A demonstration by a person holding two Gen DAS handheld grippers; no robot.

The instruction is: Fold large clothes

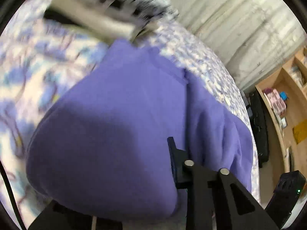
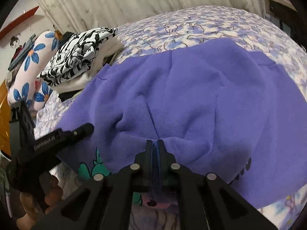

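We see a large purple fleece garment (image 2: pixel 191 95) spread over a bed with a lilac cat-print cover (image 2: pixel 191 26). Our right gripper (image 2: pixel 154 143) is clamped on the garment's near edge. Our left gripper (image 2: pixel 84 129) rests beside it, leftward on that edge; its jaws are partly hidden.

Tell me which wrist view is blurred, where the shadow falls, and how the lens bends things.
Left wrist view: motion blur smears the black-and-white clothes pile and the bedspread; a dark shadow lies across the purple garment. Right wrist view: sharp, evenly lit, the right gripper crisp. Both views: fisheye bulging and black corners.
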